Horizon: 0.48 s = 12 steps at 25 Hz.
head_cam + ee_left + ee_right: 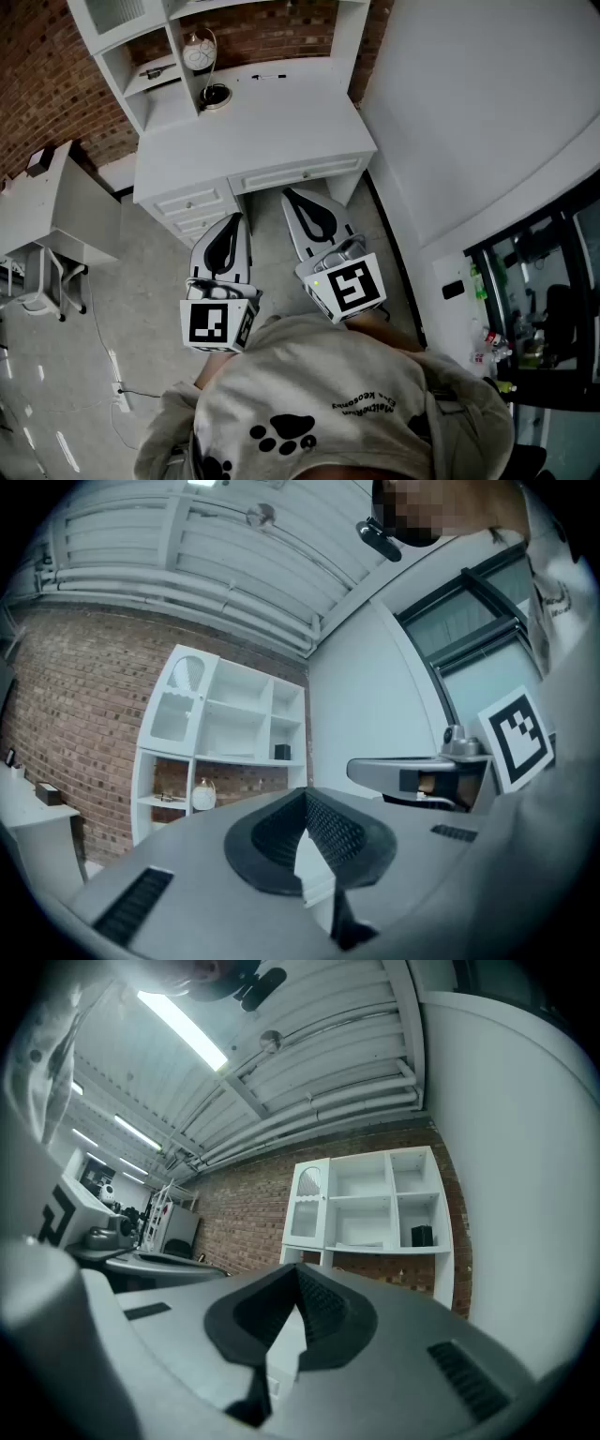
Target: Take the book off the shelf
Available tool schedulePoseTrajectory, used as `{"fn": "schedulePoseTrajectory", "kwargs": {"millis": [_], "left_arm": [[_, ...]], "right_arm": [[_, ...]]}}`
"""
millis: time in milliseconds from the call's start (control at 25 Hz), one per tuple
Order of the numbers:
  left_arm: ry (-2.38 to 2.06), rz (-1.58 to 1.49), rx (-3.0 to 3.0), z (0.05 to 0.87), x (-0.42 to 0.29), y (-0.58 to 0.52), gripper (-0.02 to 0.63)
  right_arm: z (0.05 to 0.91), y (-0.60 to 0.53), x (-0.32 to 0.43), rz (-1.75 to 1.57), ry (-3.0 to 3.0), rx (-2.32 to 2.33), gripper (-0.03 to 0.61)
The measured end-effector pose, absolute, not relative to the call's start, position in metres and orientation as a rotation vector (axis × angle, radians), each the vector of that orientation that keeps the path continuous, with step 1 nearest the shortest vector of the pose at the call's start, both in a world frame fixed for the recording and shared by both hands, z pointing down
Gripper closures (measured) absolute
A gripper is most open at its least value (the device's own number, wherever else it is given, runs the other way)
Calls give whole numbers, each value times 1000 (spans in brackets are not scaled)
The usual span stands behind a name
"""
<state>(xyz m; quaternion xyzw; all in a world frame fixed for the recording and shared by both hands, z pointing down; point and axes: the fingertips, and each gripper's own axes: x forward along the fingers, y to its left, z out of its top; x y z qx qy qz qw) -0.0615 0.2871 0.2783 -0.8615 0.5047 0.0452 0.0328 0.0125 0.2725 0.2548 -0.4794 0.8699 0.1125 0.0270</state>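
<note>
We held the left gripper [229, 239] and right gripper [311, 216] low, off the counter's [281, 127] front edge, both sets of fingers pressed together on nothing. The book [422, 1236], seemingly the small dark upright item, stood in the shelf's [389, 1199] right compartment.

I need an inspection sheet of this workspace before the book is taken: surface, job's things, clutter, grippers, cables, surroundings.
Surface: white desk, mostly bare.
Job's things: shelf unit on the desk; a small dark thing stands in its right compartment, book not confirmed.
Clutter: round clock, dark dish, pen.
Grippers: left gripper and right gripper shut, empty, before the desk.
Cables: thin cable on the floor, left.
Surroundings: brick wall, side table.
</note>
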Motion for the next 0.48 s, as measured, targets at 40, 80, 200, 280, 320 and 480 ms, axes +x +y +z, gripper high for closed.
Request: {"fn": "schedulePoseTrajectory", "kwargs": {"millis": [40,80,200,280,320,480], "left_arm": [[1553,139,-2653,279,-65,286,604],[1552,140,-2653,280,-69,285,604],[1550,142,-2662,283,-79,280,604],[1553,140,-2672,286,-85,278,604],[1557,135,-2673,287,-88,277,604],[1560,144,-2695,294,-96,272,604]], "right_arm": [[255,272,9,347,2686,-1482,563],[256,271,5,346,2685,-1483,563],[257,267,-5,353,2683,-1489,563],[258,265,-11,359,2681,-1492,563],[260,265,-13,357,2681,-1498,563],[266,260,-15,320,2676,-1522,563]]}}
